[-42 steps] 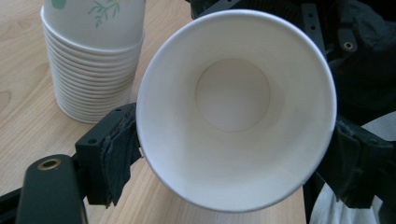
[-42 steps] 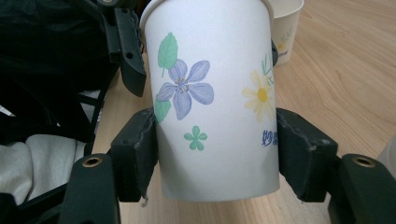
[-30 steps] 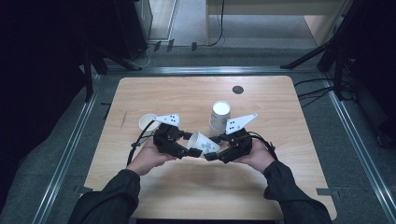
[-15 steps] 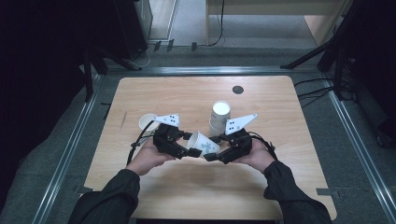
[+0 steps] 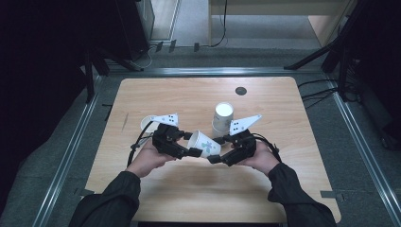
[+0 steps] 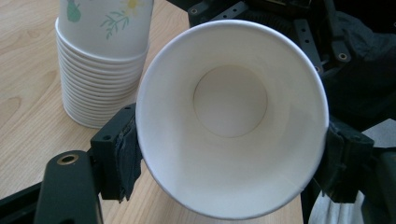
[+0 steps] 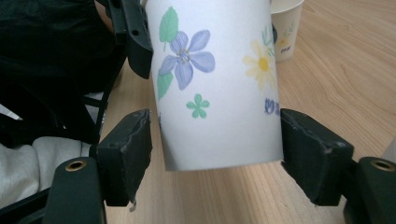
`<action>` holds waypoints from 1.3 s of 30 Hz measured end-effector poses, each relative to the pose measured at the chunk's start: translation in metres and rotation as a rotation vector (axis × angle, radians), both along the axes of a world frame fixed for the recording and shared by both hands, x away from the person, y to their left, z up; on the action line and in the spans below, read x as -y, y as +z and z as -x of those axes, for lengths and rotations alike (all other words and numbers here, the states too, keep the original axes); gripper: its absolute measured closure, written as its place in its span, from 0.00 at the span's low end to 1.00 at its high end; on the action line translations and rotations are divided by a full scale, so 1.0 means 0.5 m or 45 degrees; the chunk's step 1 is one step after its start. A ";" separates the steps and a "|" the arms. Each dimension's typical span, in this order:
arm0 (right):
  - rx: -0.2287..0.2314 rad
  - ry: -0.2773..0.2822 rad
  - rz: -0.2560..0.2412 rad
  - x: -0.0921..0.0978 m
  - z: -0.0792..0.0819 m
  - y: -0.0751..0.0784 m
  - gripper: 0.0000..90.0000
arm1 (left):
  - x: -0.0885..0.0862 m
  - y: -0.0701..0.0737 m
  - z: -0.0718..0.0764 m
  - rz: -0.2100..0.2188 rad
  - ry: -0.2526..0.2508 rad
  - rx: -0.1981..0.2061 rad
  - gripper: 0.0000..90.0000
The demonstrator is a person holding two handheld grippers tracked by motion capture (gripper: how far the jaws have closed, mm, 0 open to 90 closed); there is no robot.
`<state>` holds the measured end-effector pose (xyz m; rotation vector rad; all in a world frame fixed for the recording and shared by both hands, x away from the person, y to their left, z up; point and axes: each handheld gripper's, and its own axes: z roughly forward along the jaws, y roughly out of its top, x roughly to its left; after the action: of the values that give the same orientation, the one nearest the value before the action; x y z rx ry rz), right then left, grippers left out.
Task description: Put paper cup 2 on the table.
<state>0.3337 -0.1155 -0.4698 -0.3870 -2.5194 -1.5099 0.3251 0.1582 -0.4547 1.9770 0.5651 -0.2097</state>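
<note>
Mid-handover of paper cup (image 5: pixel 204 143), held sideways above table (image 5: pixel 283 189) between both hands; left gripper (image 6: pixel 229 154) clamped at its rim, right gripper (image 7: pixel 217 144) parted around its base, near stack of cups (image 5: pixel 221 119); next, probably closing right jaws before releasing left

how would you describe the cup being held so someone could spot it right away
Start at the wooden table and go to its middle, where the two hands meet. The paper cup lies on its side in the air between the left gripper and the right gripper. Unlike the upright stack of cups behind it, it is single and tipped over.
</note>
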 end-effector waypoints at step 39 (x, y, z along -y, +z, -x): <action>0.048 -0.225 0.133 0.084 -0.004 -0.001 0.29 | -0.161 0.035 0.025 -0.325 0.171 0.029 0.25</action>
<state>0.3358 -0.1575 -0.4704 -0.6172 -2.6625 -1.4596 0.3127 0.2385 -0.4372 2.1735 0.7368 -0.0323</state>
